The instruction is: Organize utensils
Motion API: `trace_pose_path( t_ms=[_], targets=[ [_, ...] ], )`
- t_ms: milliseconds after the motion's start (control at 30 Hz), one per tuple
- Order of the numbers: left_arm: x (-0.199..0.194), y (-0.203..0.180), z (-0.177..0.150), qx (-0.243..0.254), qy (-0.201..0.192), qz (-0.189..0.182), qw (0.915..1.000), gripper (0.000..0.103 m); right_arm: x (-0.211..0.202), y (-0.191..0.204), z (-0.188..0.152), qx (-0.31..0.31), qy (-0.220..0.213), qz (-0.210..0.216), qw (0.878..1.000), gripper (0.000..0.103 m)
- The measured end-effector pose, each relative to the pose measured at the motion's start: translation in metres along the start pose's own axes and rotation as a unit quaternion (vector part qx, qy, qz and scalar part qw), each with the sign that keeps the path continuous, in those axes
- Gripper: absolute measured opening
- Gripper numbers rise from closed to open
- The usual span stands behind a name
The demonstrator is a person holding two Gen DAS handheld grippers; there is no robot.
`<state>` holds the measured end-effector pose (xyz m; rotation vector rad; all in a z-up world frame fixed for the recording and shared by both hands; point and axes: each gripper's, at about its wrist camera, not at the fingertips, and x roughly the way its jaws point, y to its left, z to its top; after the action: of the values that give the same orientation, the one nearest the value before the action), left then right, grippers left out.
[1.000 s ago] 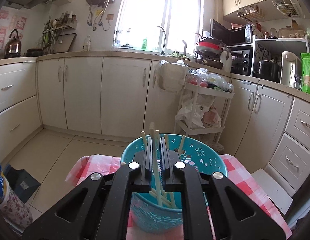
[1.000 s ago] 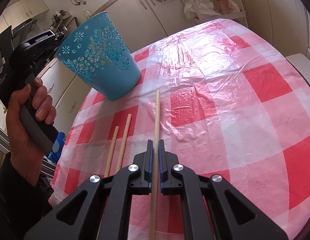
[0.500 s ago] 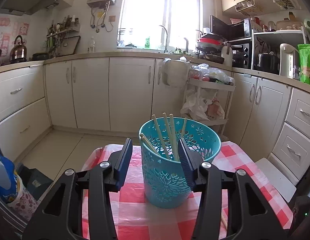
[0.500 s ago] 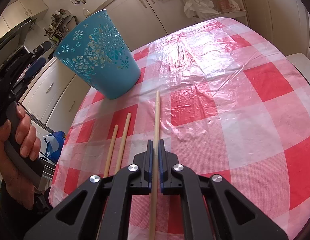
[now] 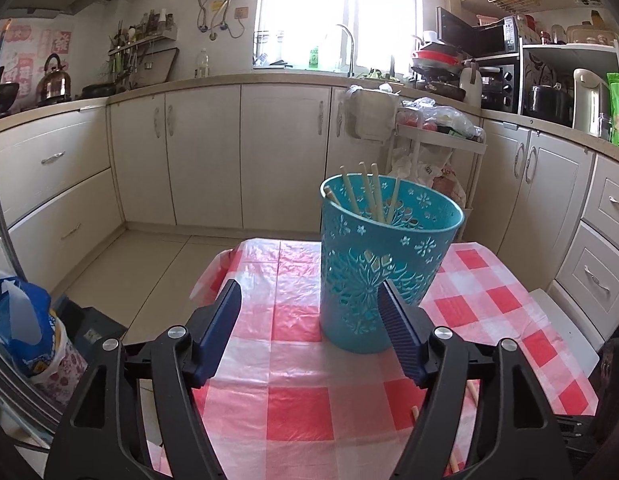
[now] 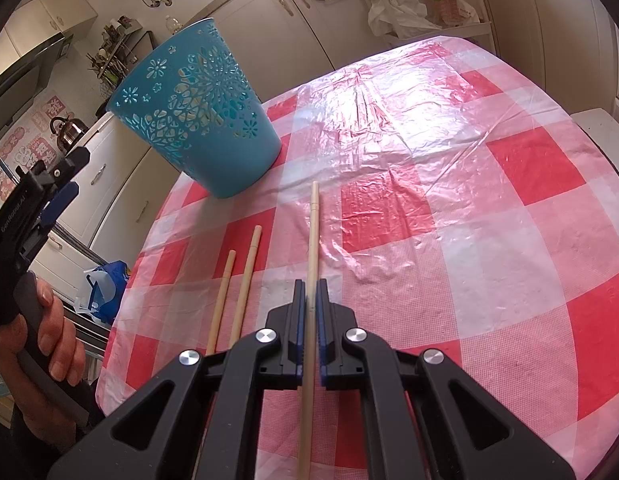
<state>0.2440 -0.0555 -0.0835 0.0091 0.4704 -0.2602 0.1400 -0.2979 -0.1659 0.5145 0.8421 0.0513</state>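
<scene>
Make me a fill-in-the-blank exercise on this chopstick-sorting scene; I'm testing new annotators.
1. The right gripper has its jaws shut on one ____.
2. The turquoise basket stands on a tablecloth checked in white and ____.
3. Beside the held chopstick, ____ loose chopsticks lie on the cloth.
4. The left gripper, jaws opening, holds ____.

Missing words: chopstick; red; two; nothing

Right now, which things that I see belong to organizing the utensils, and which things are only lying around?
Belong to the job:
- teal basket with chopsticks standing in it
- chopstick clamped in the right hand-held gripper
- two loose chopsticks on the checked tablecloth
- left hand-held gripper, jaws opening, nothing between them

Just lying about:
- kettle
- blue bag on the floor
- microwave
</scene>
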Motion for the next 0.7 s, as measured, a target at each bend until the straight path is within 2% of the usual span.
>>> trace_pose_path(
  t_ms=[167, 267, 333, 467, 567, 700],
  targets=[
    [0.004, 0.01, -0.024, -0.006, 0.03, 0.009, 0.9995, 0.08, 0.0, 0.0, 0.0, 0.0, -0.003, -0.003, 1.0, 0.006],
    [0.011, 0.017, -0.042, -0.02, 0.054, 0.003, 0.9983, 0.083, -0.005, 0.001, 0.0, -0.004, -0.016, -0.001, 1.0, 0.006],
    [0.017, 0.024, -0.052, -0.036, 0.079, -0.006, 0.9962, 0.086, -0.008, 0.003, -0.001, -0.01, -0.027, 0.0, 1.0, 0.006],
    [0.022, 0.041, -0.057, -0.08, 0.091, -0.021, 0.9924, 0.09, -0.014, 0.01, 0.002, 0.0, -0.043, 0.021, 0.999, 0.006],
    [0.028, 0.05, -0.062, -0.103, 0.103, -0.032, 0.9888, 0.09, -0.029, 0.028, 0.019, -0.007, -0.082, 0.051, 0.995, 0.006],
    [0.033, 0.053, -0.065, -0.112, 0.111, -0.041, 0.9866, 0.09, -0.05, 0.06, 0.06, -0.023, -0.139, 0.092, 0.986, 0.006]
  ],
)
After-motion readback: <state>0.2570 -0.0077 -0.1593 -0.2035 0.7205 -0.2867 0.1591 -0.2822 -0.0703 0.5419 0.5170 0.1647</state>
